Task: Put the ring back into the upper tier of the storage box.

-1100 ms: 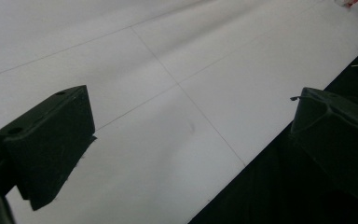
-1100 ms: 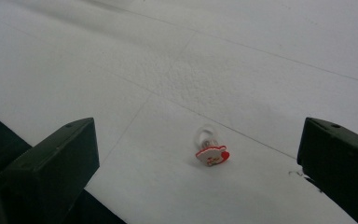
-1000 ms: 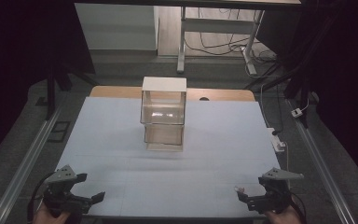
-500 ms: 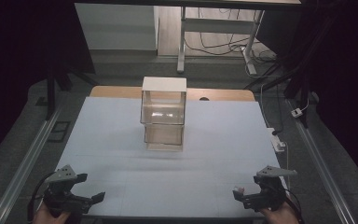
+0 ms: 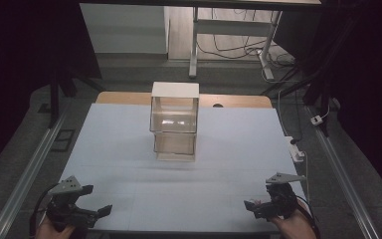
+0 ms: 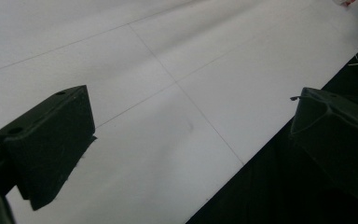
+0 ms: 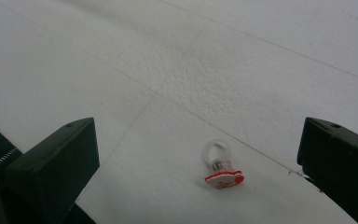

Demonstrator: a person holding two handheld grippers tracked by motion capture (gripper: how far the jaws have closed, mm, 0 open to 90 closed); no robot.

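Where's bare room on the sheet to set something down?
Bare sheet lies on both sides of the clear two-tier box, and between it and the grippers. Tighter by the right gripper, where a small red-and-white ring piece lies.

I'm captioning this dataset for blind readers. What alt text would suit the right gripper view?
A small red-and-white pacifier with a clear ring lies on a white table surface, seen between the two wide-open black jaws of the right gripper, which rise from the bottom corners. Thin seam lines cross the surface.
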